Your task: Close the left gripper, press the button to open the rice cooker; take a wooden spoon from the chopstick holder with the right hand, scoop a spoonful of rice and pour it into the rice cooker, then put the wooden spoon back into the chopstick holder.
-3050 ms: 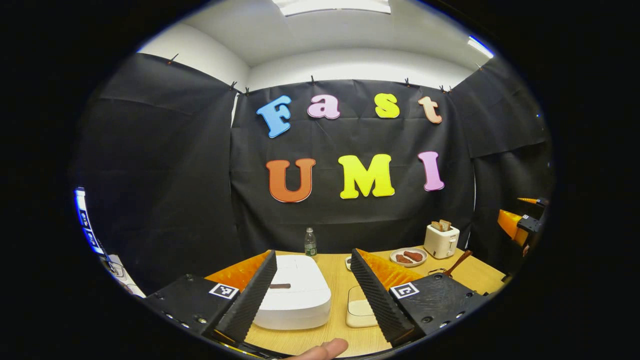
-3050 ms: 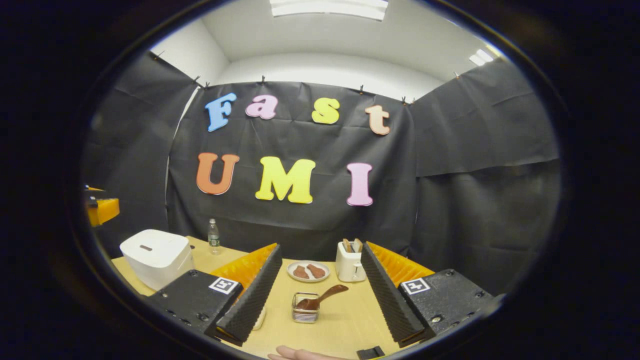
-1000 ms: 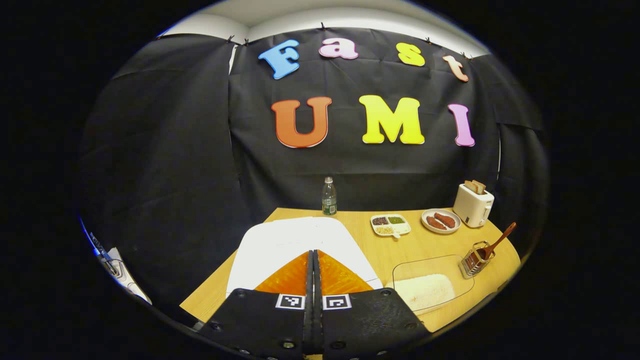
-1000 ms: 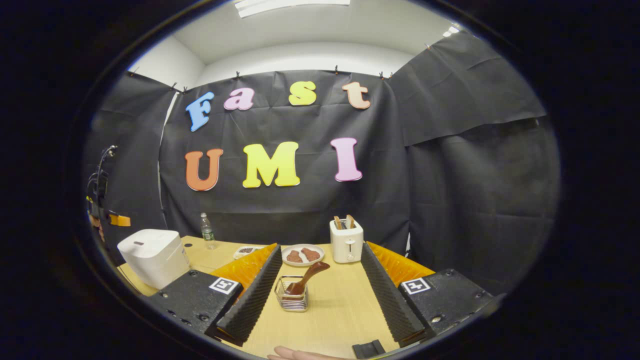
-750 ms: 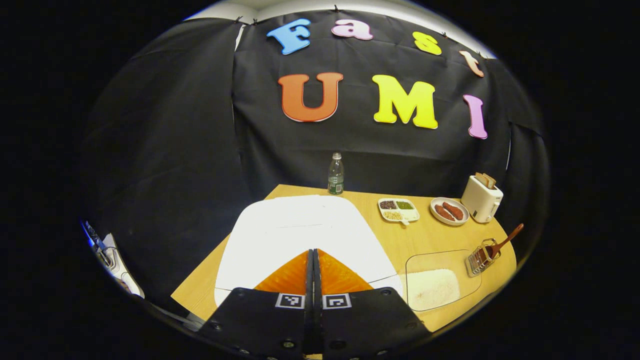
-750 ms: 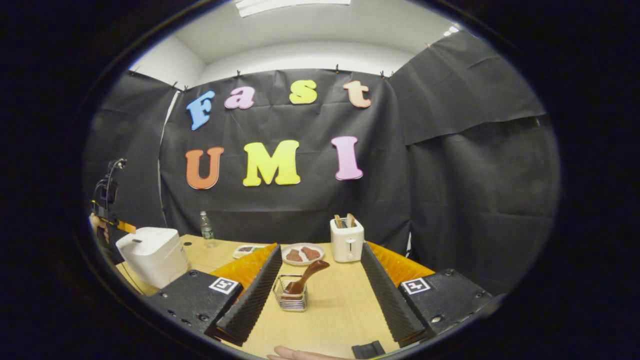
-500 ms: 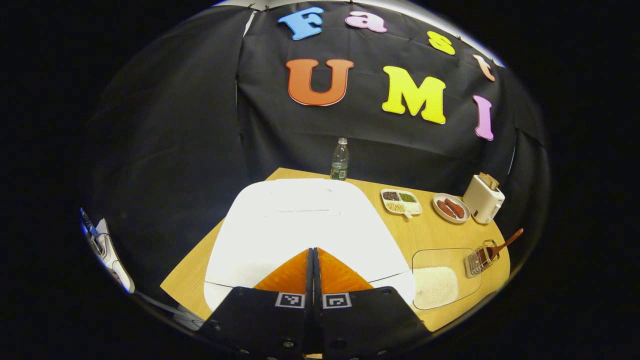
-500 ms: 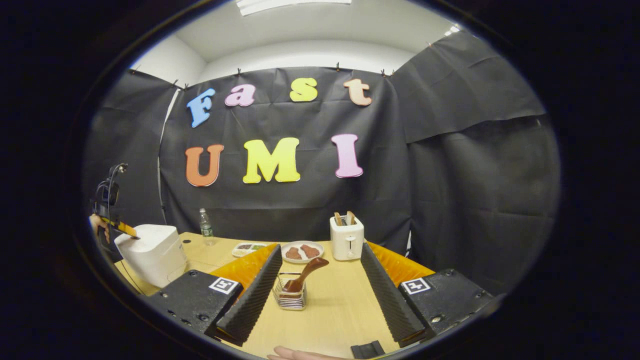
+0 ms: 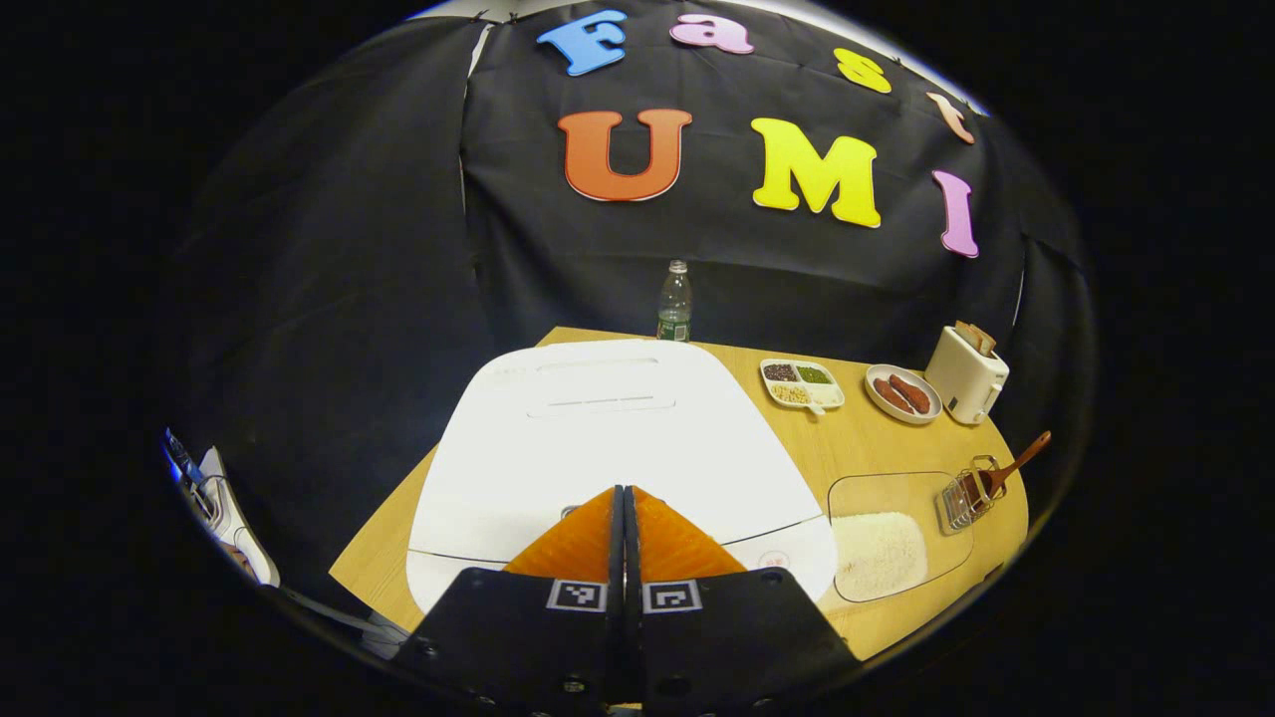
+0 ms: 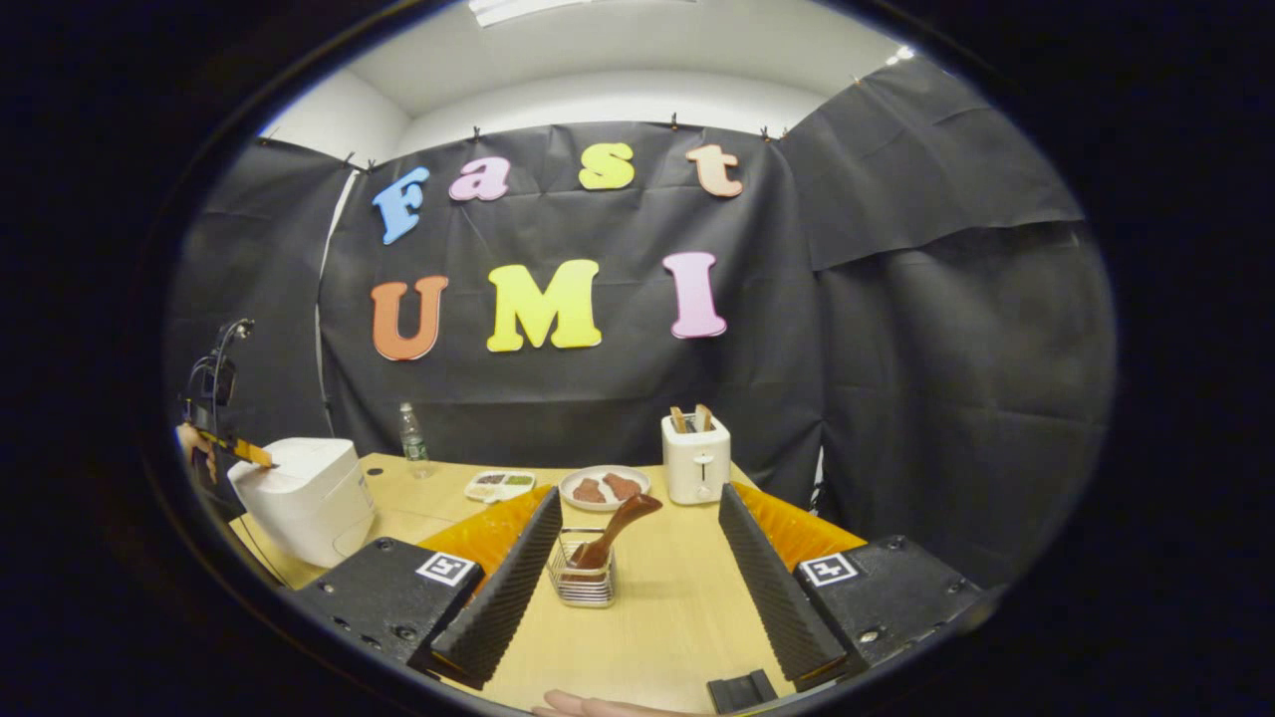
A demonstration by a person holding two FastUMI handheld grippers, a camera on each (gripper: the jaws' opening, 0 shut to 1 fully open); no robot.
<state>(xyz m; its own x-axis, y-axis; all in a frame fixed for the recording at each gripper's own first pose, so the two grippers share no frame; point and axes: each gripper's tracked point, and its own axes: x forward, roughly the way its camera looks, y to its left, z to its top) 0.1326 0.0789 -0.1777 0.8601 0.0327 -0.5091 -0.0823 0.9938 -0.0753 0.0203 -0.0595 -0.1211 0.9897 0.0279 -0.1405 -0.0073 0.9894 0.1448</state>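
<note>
In the left gripper view the left gripper [image 9: 624, 490] has its fingers pressed flat together with nothing between them. It points down at the front edge of the white rice cooker [image 9: 608, 438], whose lid is down. At about 3 o'clock from the cooker lies a clear tray of rice [image 9: 882, 553], and just past it stands the wire chopstick holder [image 9: 963, 498] with the wooden spoon [image 9: 1011, 465] leaning out toward 2 o'clock.

In the right gripper view the right gripper [image 10: 637, 573] is held level and low over the surface [image 10: 657, 617], fingers spread wide and empty. The chopstick holder stands between them, nearer the left finger, and the spoon handle tilts toward 1 o'clock. The rice cooker sits at 9 o'clock, with the other gripper's tip at its top edge.
</note>
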